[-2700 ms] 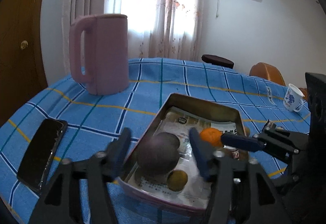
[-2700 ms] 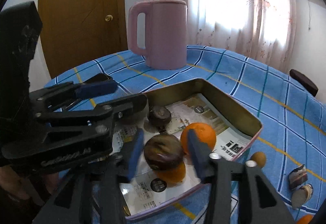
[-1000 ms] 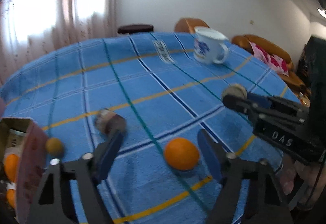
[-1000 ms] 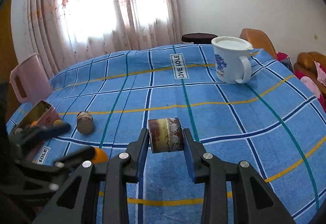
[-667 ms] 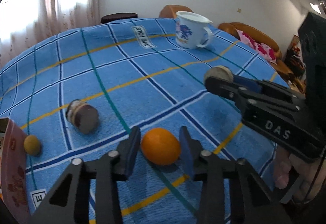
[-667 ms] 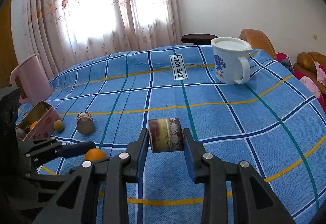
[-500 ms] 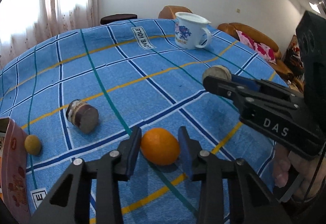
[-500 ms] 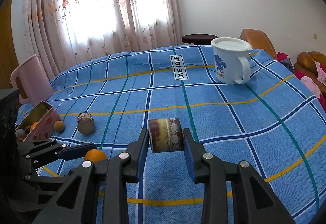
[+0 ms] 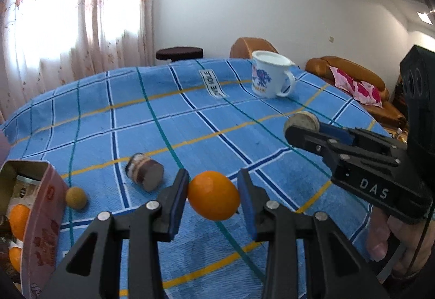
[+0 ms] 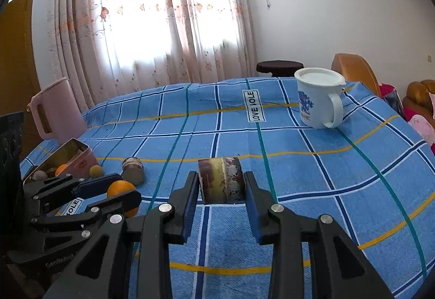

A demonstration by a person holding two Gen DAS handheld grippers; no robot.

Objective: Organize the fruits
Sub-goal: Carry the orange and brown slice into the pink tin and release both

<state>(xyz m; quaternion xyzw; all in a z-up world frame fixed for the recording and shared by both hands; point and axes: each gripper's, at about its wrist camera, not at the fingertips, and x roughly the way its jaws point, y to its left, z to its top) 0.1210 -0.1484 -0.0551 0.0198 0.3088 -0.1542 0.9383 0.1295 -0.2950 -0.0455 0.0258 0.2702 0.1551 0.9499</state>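
Between the blue pads of the left gripper (image 9: pixel 213 197) sits an orange (image 9: pixel 213 199), clamped on both sides and lifted just clear of the checked tablecloth (image 9: pixel 152 122). The right gripper (image 10: pixel 221 185) is squeezed onto a short brown-and-yellow stub of fruit (image 10: pixel 220 180). Left of the orange lie another dark stub (image 9: pixel 145 175) and a small yellowish fruit (image 9: pixel 76 198), beside the pink tin (image 9: pixel 40 220) holding more oranges.

Woven cloth tablecloth (image 9: pixel 190 122), seemingly matt
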